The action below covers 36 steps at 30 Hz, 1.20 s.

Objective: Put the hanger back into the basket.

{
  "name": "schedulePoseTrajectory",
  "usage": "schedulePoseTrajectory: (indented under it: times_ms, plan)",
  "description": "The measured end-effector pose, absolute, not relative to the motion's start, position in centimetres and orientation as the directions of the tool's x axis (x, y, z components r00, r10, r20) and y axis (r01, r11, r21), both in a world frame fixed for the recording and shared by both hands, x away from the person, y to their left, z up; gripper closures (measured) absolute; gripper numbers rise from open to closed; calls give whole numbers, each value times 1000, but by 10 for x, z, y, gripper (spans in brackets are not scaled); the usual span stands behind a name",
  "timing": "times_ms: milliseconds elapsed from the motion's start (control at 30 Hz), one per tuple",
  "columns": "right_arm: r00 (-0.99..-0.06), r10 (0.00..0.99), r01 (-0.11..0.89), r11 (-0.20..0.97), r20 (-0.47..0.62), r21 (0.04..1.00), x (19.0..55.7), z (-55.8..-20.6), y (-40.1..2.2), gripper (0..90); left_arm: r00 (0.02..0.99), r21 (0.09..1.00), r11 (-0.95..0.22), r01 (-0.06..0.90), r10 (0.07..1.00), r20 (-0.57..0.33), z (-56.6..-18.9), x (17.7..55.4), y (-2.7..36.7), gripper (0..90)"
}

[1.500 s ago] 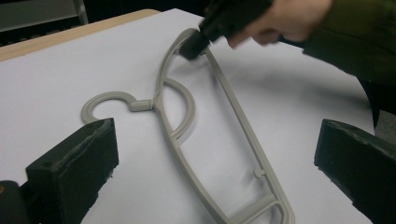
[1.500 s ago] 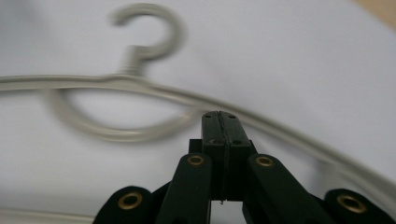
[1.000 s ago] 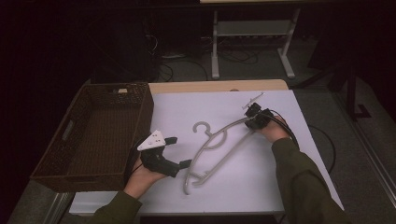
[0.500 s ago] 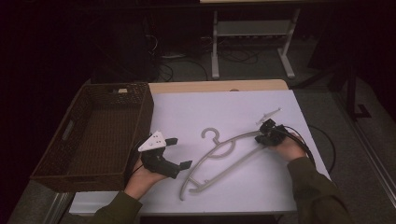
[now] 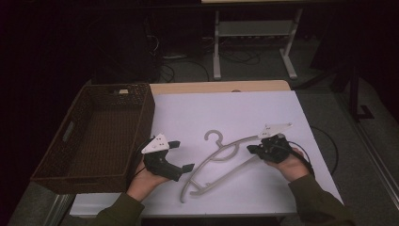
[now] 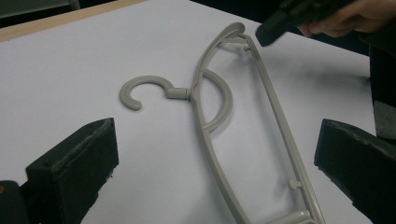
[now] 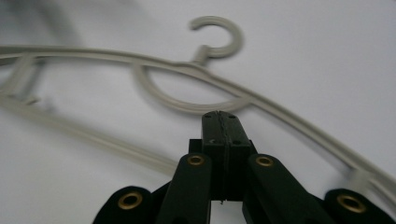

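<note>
A grey plastic hanger (image 5: 221,145) lies flat on the white table (image 5: 244,108), hook toward the far side. My left gripper (image 5: 181,155) is open beside the hanger's lower end, and its view has the hanger (image 6: 204,130) running between the two wide-apart jaws (image 6: 215,163). My right gripper (image 5: 252,149) sits at the hanger's right end. In its own view the jaws (image 7: 220,116) are pressed together with nothing seen between them, and the hanger (image 7: 201,52) lies just beyond the tips. The left gripper view catches the right gripper (image 6: 268,30) beside the hanger's far end.
A dark woven basket (image 5: 141,117) stands at the table's left side, close to my left hand. A metal stand and cables sit on the floor behind the table. The table's wooden far edge (image 5: 216,87) is bare.
My right gripper came toward the near edge and the hanger's right end came with it, so the hanger now lies closer and flatter across the table. The left gripper stayed put.
</note>
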State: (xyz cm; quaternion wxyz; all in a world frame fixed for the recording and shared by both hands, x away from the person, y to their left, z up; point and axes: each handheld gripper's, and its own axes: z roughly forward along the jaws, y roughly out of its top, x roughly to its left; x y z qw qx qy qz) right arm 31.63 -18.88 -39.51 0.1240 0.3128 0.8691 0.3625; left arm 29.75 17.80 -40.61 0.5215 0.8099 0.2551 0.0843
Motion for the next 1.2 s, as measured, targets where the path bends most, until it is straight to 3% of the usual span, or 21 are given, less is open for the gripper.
schedulePoseTrajectory:
  times_ms: [567,1200]
  plan:
    - [-818,573,471,630,39,617,303,-424,-160,897,849,884,-322,338,509,-140,-408,298,177,0]
    - [-824,564,484,650,55,586,302,-434,-158,897,843,806,-432,404,518,-145,-429,323,141,0]
